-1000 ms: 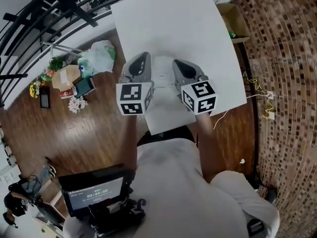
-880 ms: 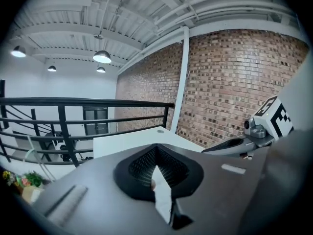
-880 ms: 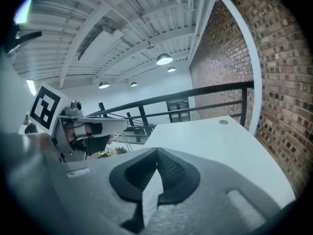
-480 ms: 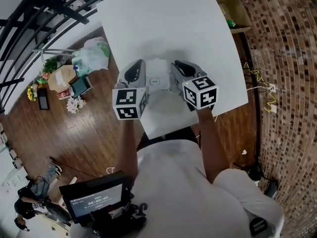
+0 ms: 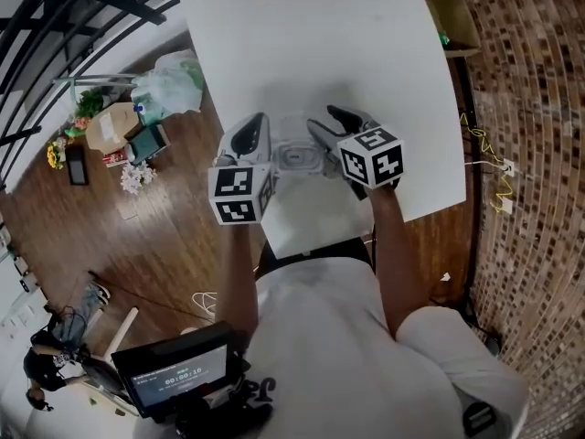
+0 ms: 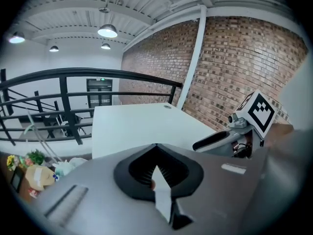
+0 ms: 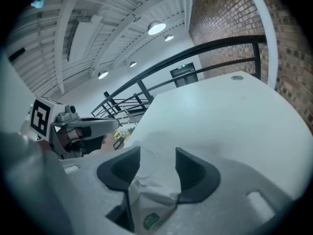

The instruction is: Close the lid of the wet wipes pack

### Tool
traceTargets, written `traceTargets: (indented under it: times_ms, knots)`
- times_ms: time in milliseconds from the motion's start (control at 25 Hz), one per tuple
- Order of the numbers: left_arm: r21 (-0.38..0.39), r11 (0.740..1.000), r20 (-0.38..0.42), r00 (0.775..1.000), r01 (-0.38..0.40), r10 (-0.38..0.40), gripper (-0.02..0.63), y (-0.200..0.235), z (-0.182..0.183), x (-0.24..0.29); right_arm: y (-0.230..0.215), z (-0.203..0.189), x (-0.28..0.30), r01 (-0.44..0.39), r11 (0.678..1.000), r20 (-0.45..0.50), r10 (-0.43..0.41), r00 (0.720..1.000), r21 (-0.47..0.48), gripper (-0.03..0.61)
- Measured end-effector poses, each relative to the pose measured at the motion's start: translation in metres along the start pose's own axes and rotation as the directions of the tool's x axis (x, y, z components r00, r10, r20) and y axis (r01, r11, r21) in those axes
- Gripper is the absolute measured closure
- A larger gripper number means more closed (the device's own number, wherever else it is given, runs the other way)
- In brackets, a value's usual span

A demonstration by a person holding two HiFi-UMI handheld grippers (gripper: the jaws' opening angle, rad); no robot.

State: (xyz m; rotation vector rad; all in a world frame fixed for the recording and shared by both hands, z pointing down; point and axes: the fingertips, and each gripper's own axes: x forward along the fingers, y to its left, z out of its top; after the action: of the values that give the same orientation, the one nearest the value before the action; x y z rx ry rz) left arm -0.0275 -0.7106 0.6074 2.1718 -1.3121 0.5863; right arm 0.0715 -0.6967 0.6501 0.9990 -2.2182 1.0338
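Bench (image 5: 366,53): white and wide, it carries the pack. Its near edge runs a little to your side of the pack.

Tools: you have one on each side of the pack.
- Left tool (image 6: 156,151): it sits just left of the pack with its jaws pressed together. Its own view shows the dark pads (image 6: 132,173) closed up, with only a thin white sliver in the slit between them. I cannot tell whether that sliver is something nipped or a pale surface seen through the slit.
- Right tool (image 7: 157,160): it sits just right of the pack and partly over it. Its jaws are spread and have just been opening. In its own view the pack shows in the gap between the pads, with a green mark (image 7: 150,222) at the end nearest the camera. Neither pad presses on the pack.

Pack (image 5: 299,144): the wet wipes pack is white and lies flat on the bench between your two tools.

Lid (image 5: 298,158): this is a small rectangular frame on top of the pack, toward the pack's near end. It is too small in the head view to say whether the flap stands up or is snapped down. Neither tool's own view shows it.

Progress, by my reading: no part of the closing shows as done, and neither tool rests on the lid. You look to be at the approach. What is probably left is to bring a tool onto the flap, fold it over and press until it seats, with the other tool steadying the pack.
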Motion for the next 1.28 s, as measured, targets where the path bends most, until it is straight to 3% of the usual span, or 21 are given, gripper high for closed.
traceTargets:
  times_ms: [120, 320, 480, 680, 840, 1280]
  knots:
    - [-0.008, 1.0, 0.004, 1.0, -0.01, 0.01, 0.597, 0.006, -0.005, 0.005, -0.008, -0.006, 0.01, -0.015, 1.0, -0.069, 0.016, 0.997, 0.014, 0.336]
    - [-0.016, 1.0, 0.004, 1.0, -0.013, 0.013, 0.597, 0.011, -0.007, 0.006, 0.001, -0.004, 0.018, -0.083, 0.996, -0.101, 0.087, 0.991, 0.045, 0.34]
    - [-0.013, 1.0, 0.002, 1.0, -0.009, 0.009, 0.597, 0.01, -0.009, 0.002, 0.011, -0.015, 0.019, -0.101, 0.995, -0.161, 0.102, 0.982, 0.016, 0.369]
    - [-0.005, 1.0, 0.019, 1.0, -0.005, 0.005, 0.597, 0.008, -0.005, -0.01, 0.011, -0.005, 0.005, -0.053, 0.998, -0.075, 0.055, 0.996, 0.025, 0.484]
    - [0.007, 1.0, 0.034, 0.999, 0.001, -0.001, 0.597, 0.005, -0.005, -0.022, 0.019, 0.001, -0.009, -0.039, 0.999, -0.049, 0.038, 0.998, -0.024, 0.516]
    - [0.004, 0.999, 0.05, 0.998, 0.04, -0.04, 0.597, -0.017, -0.011, -0.052, 0.059, -0.019, -0.041, 0.005, 0.987, -0.044, -0.012, 0.999, -0.161, 0.509]
